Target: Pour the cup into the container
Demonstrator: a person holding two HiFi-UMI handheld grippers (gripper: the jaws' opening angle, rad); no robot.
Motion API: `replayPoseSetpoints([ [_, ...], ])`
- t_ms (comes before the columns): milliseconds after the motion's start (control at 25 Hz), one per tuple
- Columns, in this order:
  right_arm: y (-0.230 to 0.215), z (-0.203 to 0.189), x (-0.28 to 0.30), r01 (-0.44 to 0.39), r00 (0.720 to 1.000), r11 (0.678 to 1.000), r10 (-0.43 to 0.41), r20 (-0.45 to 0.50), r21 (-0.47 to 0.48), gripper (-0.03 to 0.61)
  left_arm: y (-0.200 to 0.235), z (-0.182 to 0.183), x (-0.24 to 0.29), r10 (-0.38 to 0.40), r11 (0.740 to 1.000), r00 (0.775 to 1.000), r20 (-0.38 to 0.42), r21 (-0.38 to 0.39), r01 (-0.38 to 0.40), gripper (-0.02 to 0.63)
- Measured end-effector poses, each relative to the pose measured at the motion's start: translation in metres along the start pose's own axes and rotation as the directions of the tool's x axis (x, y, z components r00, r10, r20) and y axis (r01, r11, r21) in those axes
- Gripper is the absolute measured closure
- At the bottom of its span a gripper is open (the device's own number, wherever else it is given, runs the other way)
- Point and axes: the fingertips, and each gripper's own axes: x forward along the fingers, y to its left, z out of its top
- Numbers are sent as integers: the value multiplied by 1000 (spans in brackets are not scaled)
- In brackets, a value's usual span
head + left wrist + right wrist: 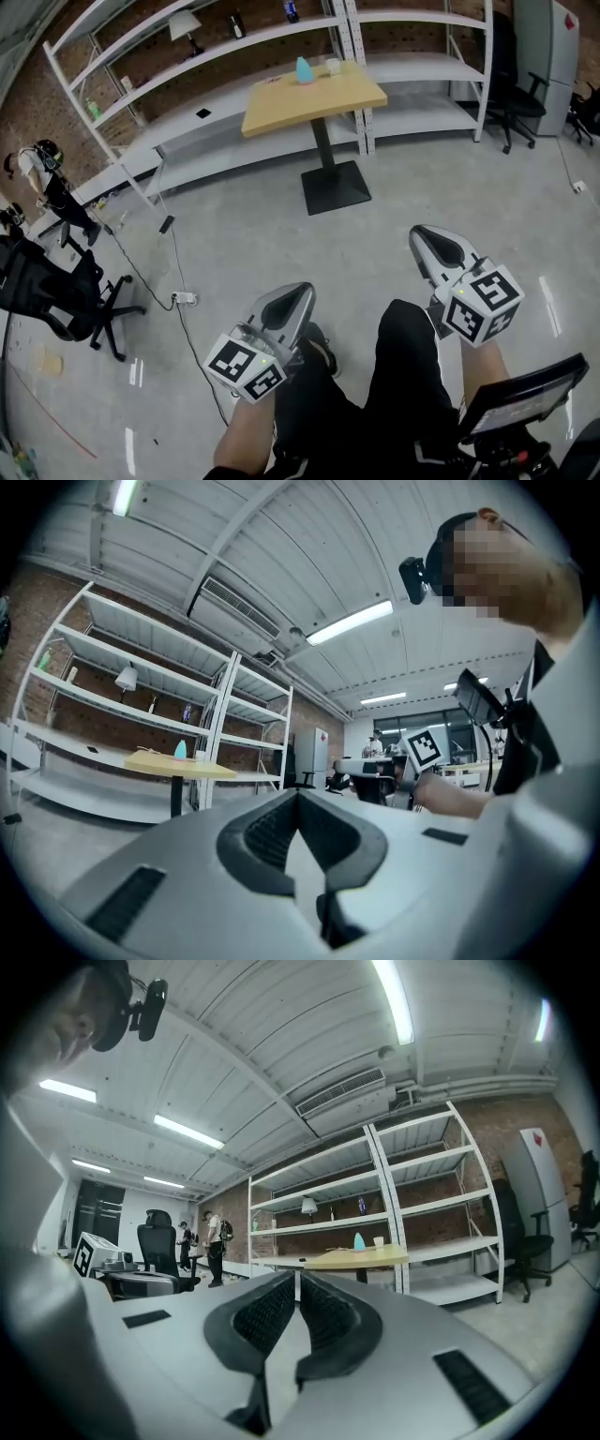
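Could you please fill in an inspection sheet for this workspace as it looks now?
Surface: wooden table, far ahead.
Job's things: white cup and teal container side by side on it.
Clutter: lamp and bottle on the shelving.
Claws: left claw and right claw shut, empty, above the person's legs.
Cables: black cable across the floor to a power strip.
Surroundings: office chair, a person at left.

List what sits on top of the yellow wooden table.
On the yellow wooden table stand a teal cone-shaped container and a small white cup; the cup's contents are hidden.
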Motion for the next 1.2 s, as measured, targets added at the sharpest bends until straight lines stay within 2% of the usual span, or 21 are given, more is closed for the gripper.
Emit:
replayPoseSetpoints([
  [160,0,14,21,15,999,1000,-14,41,-11,577,21,21,10,-30,998,999,25,51,29,613],
  [440,-17,20,55,59,997,998,-58,57,-17,577,61,40,60,-127,990,992,26,69,125,613],
  [600,-41,8,85,67,997,998,-67,42,3,577,81,31,96,-168,983,986,1,75,168,614],
  [760,-57,13,128,91,994,996,-91,56,-15,577,115,33,120,-180,981,984,5,71,179,613],
  [960,-48,30,169,79,995,995,-75,67,-65,577,150,50,117,-173,981,983,58,94,167,613],
  [1200,-45,37,224,81,994,994,-75,83,-70,577,207,46,121,-177,980,984,37,95,173,613],
])
